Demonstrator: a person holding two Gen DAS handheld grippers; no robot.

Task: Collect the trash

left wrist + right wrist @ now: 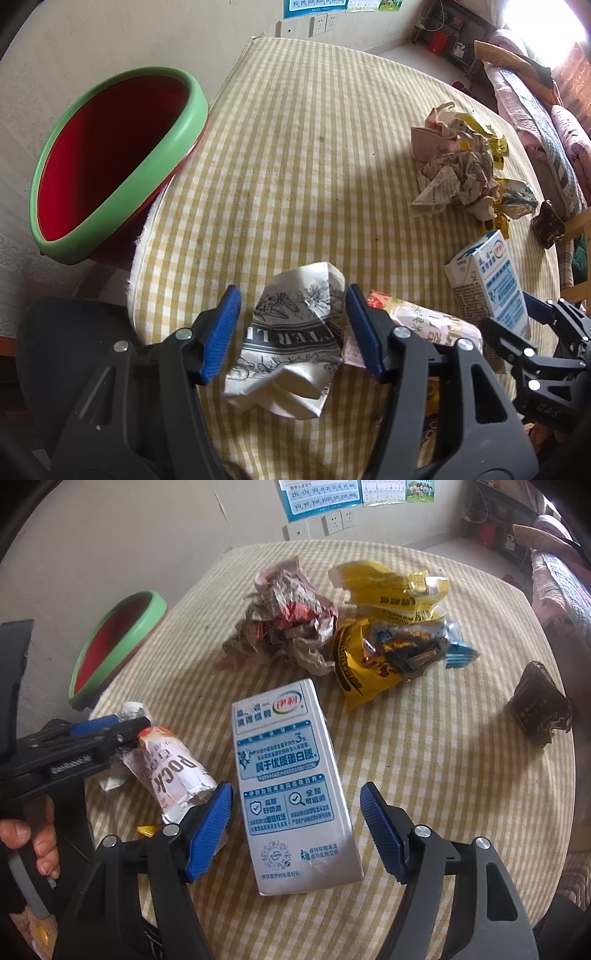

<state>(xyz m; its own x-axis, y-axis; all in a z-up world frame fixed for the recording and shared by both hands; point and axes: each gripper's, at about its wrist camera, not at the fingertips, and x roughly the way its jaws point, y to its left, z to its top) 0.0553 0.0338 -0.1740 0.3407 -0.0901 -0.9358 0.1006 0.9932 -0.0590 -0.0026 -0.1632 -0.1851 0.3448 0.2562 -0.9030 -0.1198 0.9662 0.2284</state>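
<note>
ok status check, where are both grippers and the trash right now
Left gripper open around crumpled paper, not closed. Right gripper open over milk carton. Bin off table edge; snack wrapper beside the paper.

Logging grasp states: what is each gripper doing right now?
Left gripper: open, straddling the printed paper.
Right gripper: open, straddling the milk carton.
</note>
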